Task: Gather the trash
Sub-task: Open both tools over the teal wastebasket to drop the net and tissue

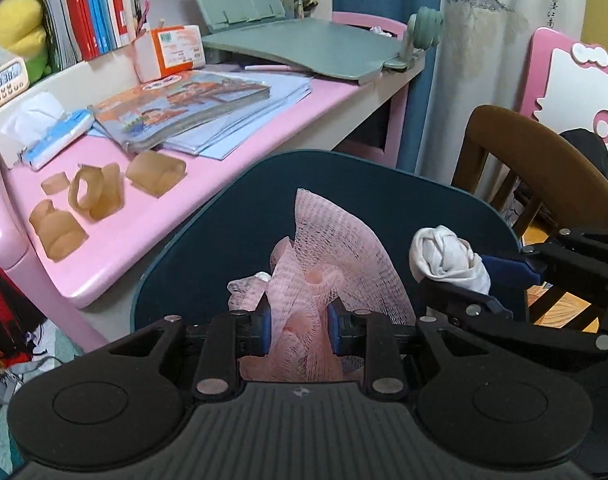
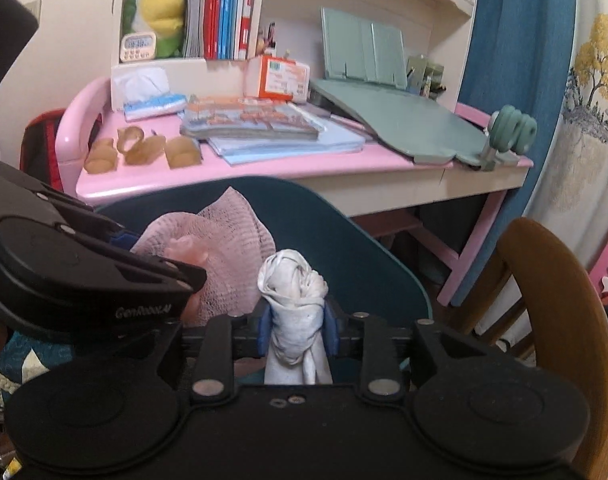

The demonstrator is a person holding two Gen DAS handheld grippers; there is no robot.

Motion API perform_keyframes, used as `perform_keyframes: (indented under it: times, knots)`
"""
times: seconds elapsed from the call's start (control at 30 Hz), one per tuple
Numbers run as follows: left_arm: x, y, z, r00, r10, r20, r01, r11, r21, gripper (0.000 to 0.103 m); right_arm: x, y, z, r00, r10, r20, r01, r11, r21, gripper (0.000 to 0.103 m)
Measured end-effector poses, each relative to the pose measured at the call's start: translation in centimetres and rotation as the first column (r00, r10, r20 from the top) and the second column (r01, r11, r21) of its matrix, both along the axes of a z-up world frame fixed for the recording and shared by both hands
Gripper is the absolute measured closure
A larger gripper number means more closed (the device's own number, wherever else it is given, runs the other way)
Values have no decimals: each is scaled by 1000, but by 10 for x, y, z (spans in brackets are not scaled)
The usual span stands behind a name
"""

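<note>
Pink netting: you have a crumpled pink mesh net (image 1: 304, 276) pinched between the blue pads of your left tool (image 1: 299, 330), jaws narrow, over the open mouth of the dark teal plastic bin (image 1: 239, 216).
White bundle: your right tool (image 2: 297, 330) has a rolled, grubby white cloth wad (image 2: 291, 292) standing upright between its pads; the jaws look eased, and I cannot tell whether they press on it at all.
Step in hand: the drop, I'd say. Both pieces of trash hang above the bin, neither down inside yet.
Next move: spread each tool wide and let the pieces fall. The net is springy and snaggy, so it may cling to a pad; a small shake could be needed.
Left view only: more trash waiting, amber translucent curled tape scraps (image 1: 91, 196) on the pink desk (image 1: 231, 120), sharp enough to count as several separate bits, plus your right tool coming in from the side with the wad.
Right view only: the wooden chair back (image 2: 560, 304) close on your right, the desk's legs and underside, and the net's far side bulging behind your left tool's black body.
</note>
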State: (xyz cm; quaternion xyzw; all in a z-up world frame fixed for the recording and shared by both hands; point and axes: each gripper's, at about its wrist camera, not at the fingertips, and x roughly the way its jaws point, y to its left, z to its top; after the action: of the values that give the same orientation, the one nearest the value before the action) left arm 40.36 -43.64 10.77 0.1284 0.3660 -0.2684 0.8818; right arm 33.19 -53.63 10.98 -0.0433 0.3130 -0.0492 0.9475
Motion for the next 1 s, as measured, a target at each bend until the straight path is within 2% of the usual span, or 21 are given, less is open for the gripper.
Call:
perform_keyframes:
  times: [0.17, 0.2, 0.23, 0.3, 0.67, 1.0]
  knots:
    - [2, 5, -2, 1000, 2, -18, -2, 1000, -18, 70, 0, 0, -1, 1000, -4, -20, 4, 1000, 0, 68]
    - [2, 7, -1, 1000, 7, -14, -7, 1000, -22, 63, 0, -1, -1, 1000, -6, -23, 6, 1000, 1, 67]
    - [1, 8, 0, 1000, 16, -3, -16, 1000, -22, 50, -1, -1, 0, 1000, -7, -26, 7, 1000, 1, 67]
    - [-2, 11, 4, 999, 32, 22, -31, 999, -32, 36, -3, -1, 1, 1000, -7, -25, 7, 1000, 0, 67]
    - [-27, 38, 26, 998, 29, 54, -25, 997, -67, 36, -32, 5, 24, 1000, 20, 21, -21, 1000, 18, 66]
    - [-64, 89, 46, 995, 51, 88, -42, 994, -100, 36, -58, 37, 46, 995, 84, 59, -87, 995, 45, 65]
